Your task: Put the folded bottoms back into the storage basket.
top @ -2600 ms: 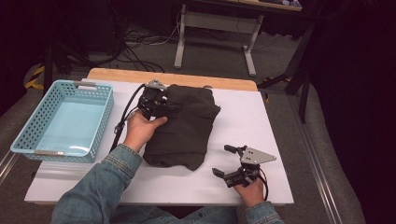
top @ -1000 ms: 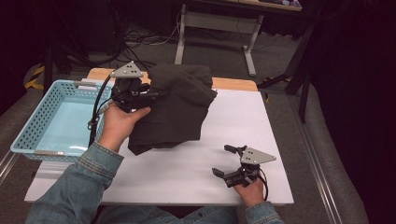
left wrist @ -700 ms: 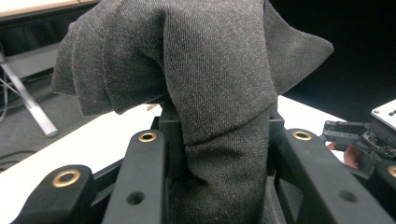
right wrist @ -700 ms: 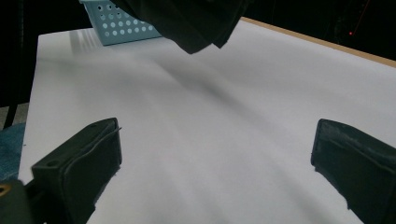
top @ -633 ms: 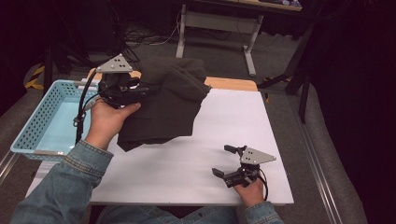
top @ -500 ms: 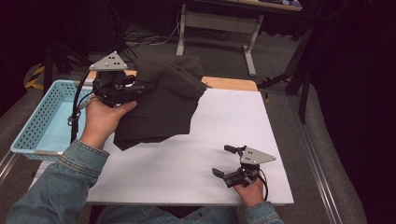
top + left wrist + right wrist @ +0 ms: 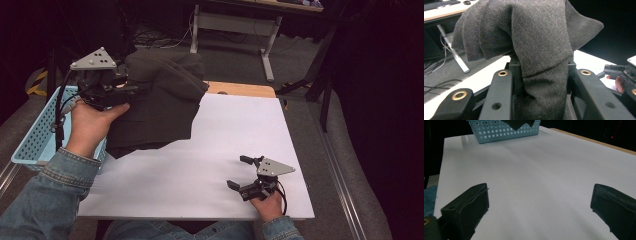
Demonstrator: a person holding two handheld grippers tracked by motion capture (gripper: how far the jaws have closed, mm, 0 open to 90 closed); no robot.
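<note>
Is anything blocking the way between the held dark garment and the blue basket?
Nothing visible does. The left gripper holds the dark garment lifted beside the blue basket, whose open top shows no obstacle.

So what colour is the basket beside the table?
Light blue basket, with round holes in its wall; clearest in the right gripper view.

Both forearms wore faded blue denim sleeves (image 7: 35,200) with stitched cuffs. The left gripper (image 7: 131,89) was black, topped by a grey three-cornered plate (image 7: 94,58) dotted with small holes, and a black cable (image 7: 60,112) looped from it. In the left gripper view its black arms carried brass-ringed holes. The right gripper (image 7: 238,171) was black too, with its own grey plate (image 7: 275,167) and broad, matte black pads (image 7: 471,205).
</note>
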